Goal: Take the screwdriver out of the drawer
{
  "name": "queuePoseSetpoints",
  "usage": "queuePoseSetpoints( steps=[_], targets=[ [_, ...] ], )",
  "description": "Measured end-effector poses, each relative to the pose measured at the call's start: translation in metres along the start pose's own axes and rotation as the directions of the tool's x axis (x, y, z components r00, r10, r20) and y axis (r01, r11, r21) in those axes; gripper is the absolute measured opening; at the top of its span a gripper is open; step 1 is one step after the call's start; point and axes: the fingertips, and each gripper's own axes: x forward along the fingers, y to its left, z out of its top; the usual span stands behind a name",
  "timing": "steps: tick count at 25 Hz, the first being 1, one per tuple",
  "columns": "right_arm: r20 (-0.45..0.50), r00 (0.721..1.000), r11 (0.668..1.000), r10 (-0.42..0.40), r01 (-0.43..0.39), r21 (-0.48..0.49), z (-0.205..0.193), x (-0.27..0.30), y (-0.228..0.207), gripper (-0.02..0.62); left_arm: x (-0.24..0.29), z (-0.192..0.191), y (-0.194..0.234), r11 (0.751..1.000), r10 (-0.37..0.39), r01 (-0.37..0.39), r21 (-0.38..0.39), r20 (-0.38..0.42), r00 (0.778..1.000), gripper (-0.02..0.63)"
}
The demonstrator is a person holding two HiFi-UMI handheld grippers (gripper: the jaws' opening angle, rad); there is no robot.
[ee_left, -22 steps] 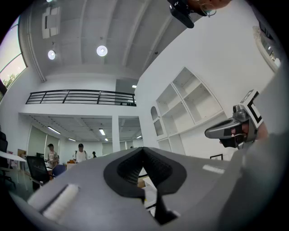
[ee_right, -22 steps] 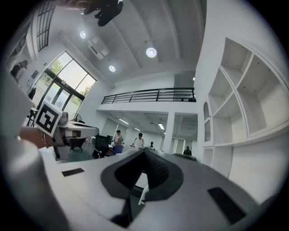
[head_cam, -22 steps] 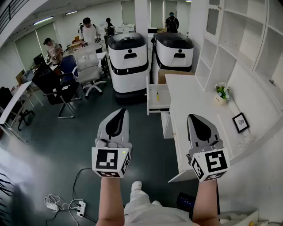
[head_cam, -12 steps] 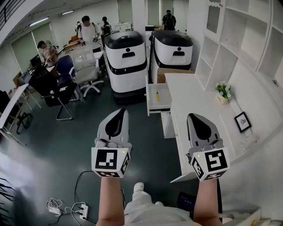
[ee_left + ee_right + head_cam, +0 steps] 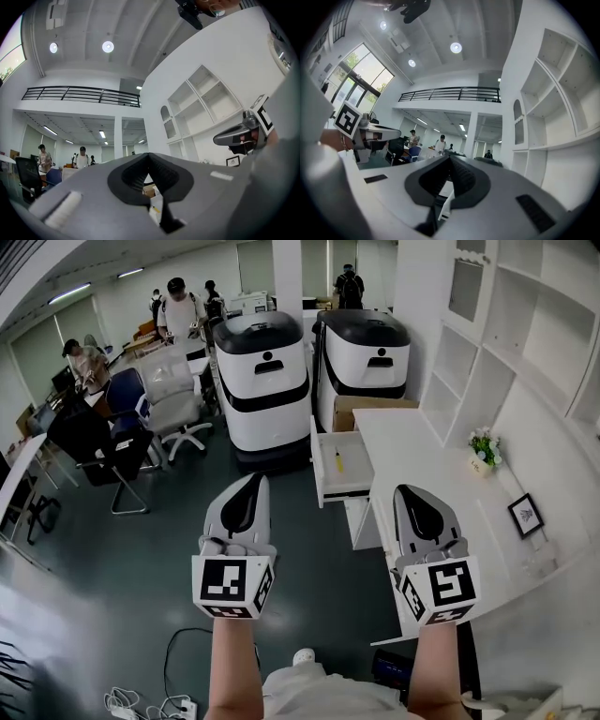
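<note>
Approach step: the small yellow-handled screwdriver (image 5: pixel 338 461) lies in the open white desk drawer (image 5: pixel 349 486), well ahead of both grippers. The left gripper (image 5: pixel 257 479) and right gripper (image 5: pixel 411 491) have their jaws together and empty, so the next move calls for closing in and parting one pair. Only the head view shows the screwdriver plainly; the gripper views confirm the pads meet.

An open drawer (image 5: pixel 349 476) juts from the white bench (image 5: pixel 412 451) with a yellow screwdriver (image 5: pixel 338 461) inside. The left gripper (image 5: pixel 255 480) and right gripper (image 5: pixel 410 491) hover short of it, jaws together.
</note>
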Motion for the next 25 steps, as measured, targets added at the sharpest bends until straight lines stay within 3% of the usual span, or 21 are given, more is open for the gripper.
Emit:
queuePoseSetpoints(
  steps=[9,25],
  targets=[
    [-0.032,0.998,0.999,-0.052,0.052,-0.009,-0.005,0.064,0.020,0.005,0.040,-0.028,0.056,0.998,-0.068,0.068,-0.015,-0.011,0.998,0.009],
    [-0.074,0.996,0.999,-0.054,0.053,-0.010,-0.031,0.130,0.013,0.005,0.087,-0.070,0.095,0.998,-0.056,0.055,-0.019,-0.036,0.998,0.009]
  ],
)
